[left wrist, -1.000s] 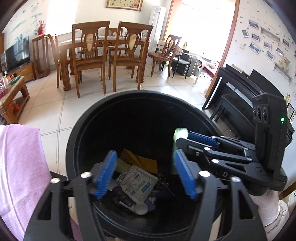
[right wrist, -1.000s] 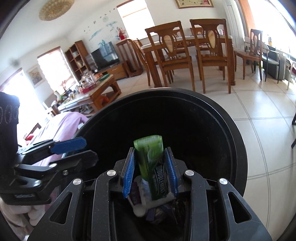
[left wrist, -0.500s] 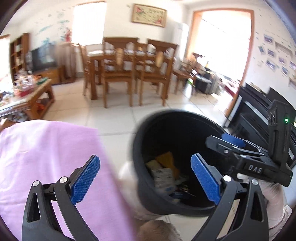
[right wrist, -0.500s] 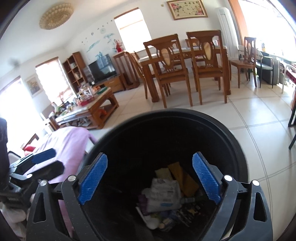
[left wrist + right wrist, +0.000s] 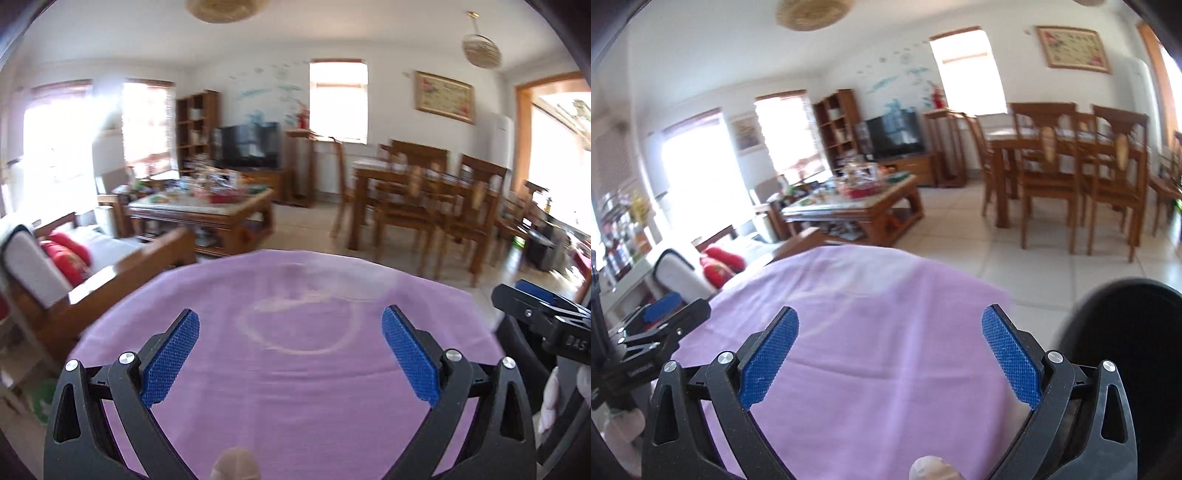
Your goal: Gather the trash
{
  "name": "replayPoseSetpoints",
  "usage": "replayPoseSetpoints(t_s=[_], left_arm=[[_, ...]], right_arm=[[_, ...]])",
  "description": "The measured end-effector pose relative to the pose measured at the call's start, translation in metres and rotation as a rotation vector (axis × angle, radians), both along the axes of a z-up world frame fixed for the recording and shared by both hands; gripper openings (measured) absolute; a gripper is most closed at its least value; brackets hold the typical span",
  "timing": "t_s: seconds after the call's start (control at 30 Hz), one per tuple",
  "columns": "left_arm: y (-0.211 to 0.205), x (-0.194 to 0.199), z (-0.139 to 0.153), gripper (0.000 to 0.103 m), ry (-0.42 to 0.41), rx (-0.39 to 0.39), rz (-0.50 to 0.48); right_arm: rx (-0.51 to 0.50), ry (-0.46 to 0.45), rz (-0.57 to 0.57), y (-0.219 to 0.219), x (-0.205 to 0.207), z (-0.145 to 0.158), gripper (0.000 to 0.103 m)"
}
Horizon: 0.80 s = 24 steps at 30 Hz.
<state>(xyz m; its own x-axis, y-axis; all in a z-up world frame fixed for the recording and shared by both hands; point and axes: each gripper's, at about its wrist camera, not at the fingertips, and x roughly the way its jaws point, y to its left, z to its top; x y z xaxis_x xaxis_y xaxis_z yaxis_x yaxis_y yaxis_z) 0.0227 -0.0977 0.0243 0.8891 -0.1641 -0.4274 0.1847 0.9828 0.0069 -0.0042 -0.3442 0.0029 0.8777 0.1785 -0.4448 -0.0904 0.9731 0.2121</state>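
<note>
My left gripper stands open over a purple cloth-covered surface, with nothing between its blue pads. A faint pale ring mark shows on the cloth. My right gripper hangs over the same purple cloth; its jaws are opening wide with nothing between them. The black trash bin sits at the right edge of the right wrist view, its inside hidden. Each gripper shows at the other view's edge: the right gripper and the left gripper. No loose trash is visible on the cloth.
Beyond the cloth stand a wooden sofa with red cushions, a cluttered wooden coffee table and a dining table with chairs. A TV is by the far wall. Tiled floor lies between them.
Both grippers opened over the bin; the green wrapper held by the right one is gone from it. Both then swung left, away from the bin, to over the purple cloth.
</note>
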Motion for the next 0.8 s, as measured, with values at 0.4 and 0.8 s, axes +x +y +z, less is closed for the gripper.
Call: replayPoseSetpoints(t_s=[0.4, 0.8], left_arm=[[0.095, 0.008, 0.007, 0.098, -0.108, -0.023, 0.317], [0.083, -0.001, -0.009, 0.098, -0.083, 0.008, 0.307]], right_arm=[[-0.057, -0.155, 0.075, 0.125, 0.046, 0.000, 0.098], [-0.113, -0.222, 0.084, 0.120, 0.030, -0.008, 0.098]])
